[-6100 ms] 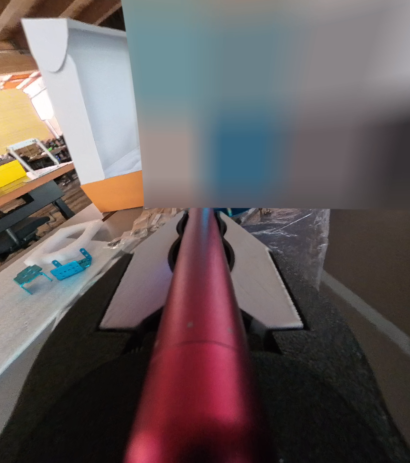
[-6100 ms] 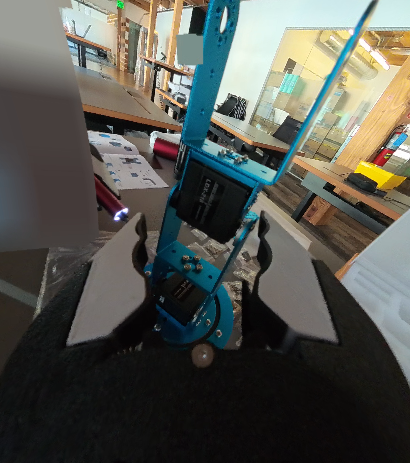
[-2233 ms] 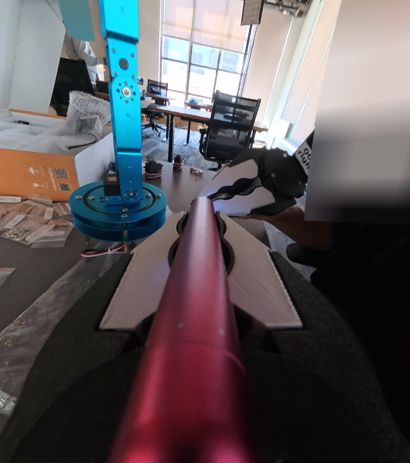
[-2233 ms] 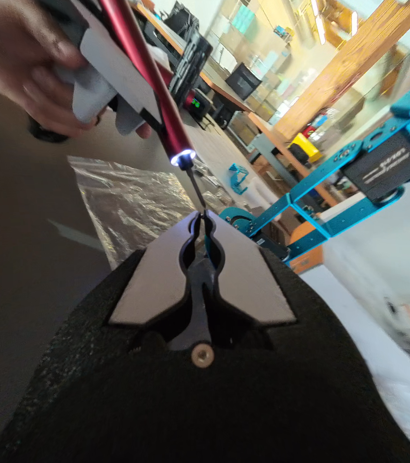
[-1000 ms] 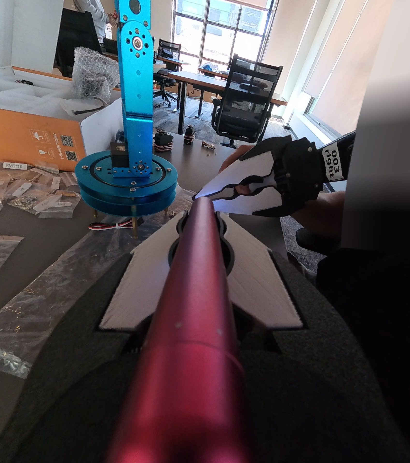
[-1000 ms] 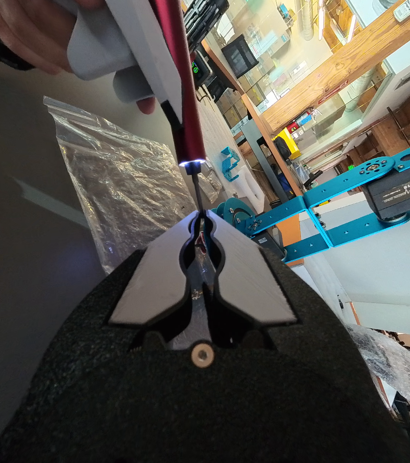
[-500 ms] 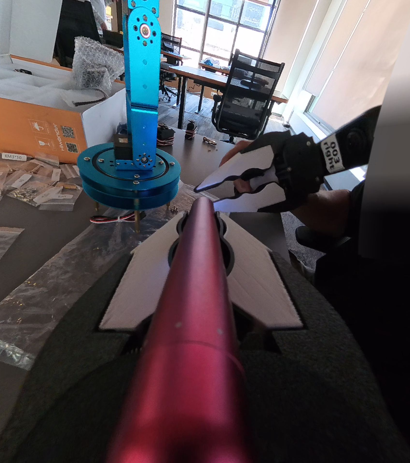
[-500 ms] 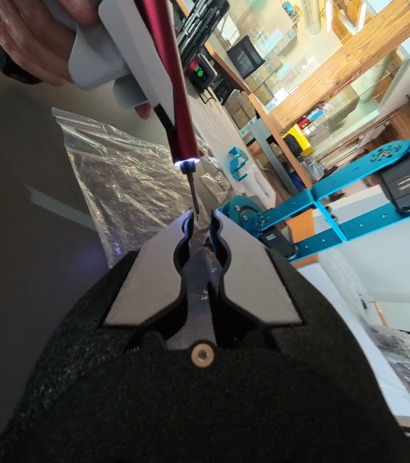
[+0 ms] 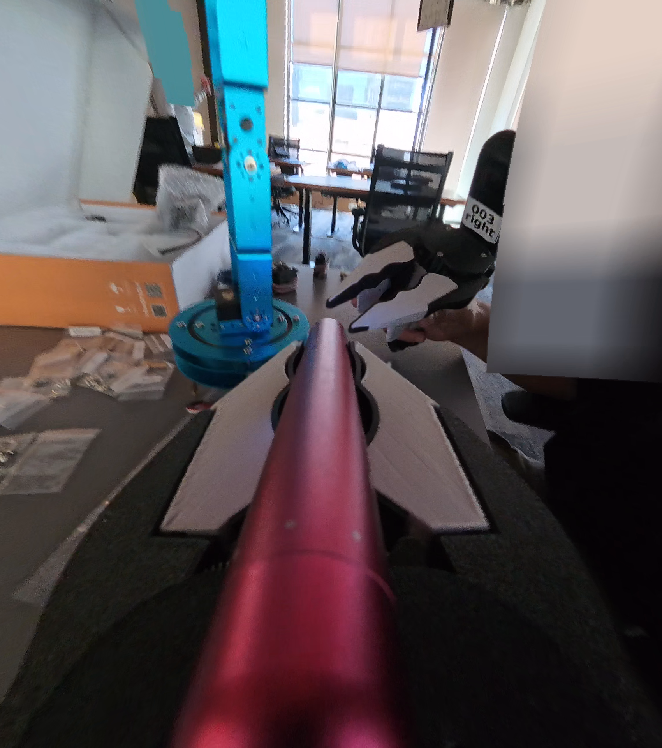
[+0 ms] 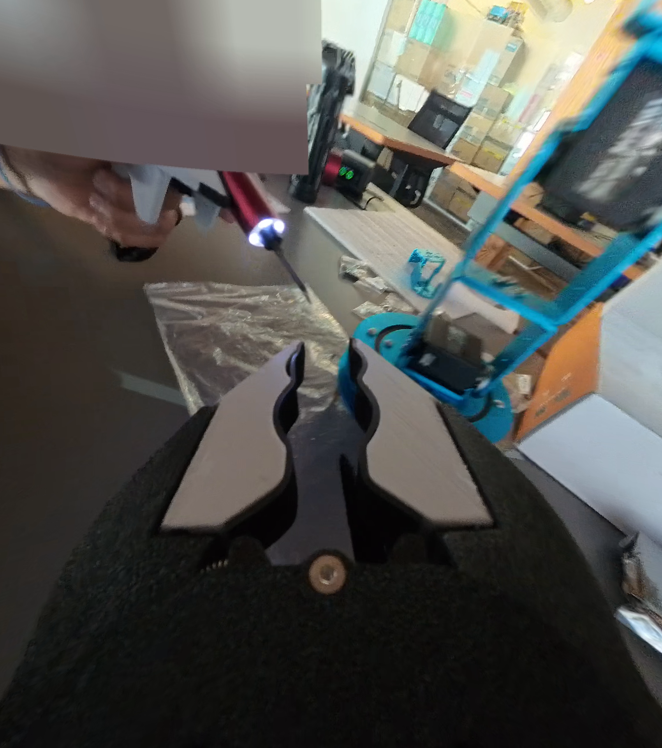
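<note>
My left gripper is shut on a red electric screwdriver that runs forward between its fingers. In the right wrist view the screwdriver has a lit ring at its tip and a thin dark bit pointing down over a clear plastic bag. My right gripper is open and empty, its jaws a small gap apart, next to the round base of a blue robot arm. It also shows in the left wrist view, just right of the screwdriver's tip.
The blue arm's upright stands on its base ahead on the left. An orange and white box lies behind. Small bags of screws are scattered on the dark table. Blue brackets lie by white foam. Left tips to right tips: about 10 cm.
My right gripper was shut at the tip of the screwdriver bit, then opened and drew away. The screwdriver now sits farther off, up and to the left in the right wrist view.
</note>
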Demonstrator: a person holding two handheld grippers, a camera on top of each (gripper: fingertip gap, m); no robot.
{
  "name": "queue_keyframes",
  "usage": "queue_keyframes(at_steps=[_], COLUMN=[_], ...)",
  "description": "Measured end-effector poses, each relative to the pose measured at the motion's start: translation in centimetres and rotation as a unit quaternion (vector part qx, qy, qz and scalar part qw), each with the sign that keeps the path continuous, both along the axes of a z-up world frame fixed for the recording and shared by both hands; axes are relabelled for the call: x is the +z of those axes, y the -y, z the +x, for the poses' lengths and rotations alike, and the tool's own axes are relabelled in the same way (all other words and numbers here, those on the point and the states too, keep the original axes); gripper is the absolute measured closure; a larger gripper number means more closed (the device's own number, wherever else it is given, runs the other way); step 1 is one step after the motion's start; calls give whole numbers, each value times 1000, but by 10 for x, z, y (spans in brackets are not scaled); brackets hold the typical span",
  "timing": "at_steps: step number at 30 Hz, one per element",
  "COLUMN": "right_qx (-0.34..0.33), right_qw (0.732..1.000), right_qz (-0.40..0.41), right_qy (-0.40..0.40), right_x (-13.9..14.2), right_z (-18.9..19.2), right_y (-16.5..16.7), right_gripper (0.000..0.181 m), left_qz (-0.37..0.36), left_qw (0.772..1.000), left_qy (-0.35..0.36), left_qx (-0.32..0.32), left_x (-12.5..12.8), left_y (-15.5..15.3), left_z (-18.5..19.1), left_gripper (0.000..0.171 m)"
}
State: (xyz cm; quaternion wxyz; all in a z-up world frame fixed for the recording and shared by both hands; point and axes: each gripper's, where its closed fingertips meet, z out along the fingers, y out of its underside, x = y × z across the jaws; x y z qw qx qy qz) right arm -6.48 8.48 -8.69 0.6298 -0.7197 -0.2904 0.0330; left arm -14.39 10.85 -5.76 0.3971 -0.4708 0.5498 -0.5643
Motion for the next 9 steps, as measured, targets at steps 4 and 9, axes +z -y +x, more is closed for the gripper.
queue_keyframes(at_steps=[4, 9], right_qx=[-38, -107], right_qw=[994, 983], right_qz=[29, 69], right_qy=[-103, -133], right_x=[50, 75], right_z=[37, 68], right_y=[-10, -48], right_gripper=[136, 92], left_qz=[17, 47], left_qw=[997, 988], left_qy=[61, 136], left_qx=[39, 60], left_x=[37, 74], left_y=[-20, -27], left_z=[3, 15], left_gripper=[149, 149])
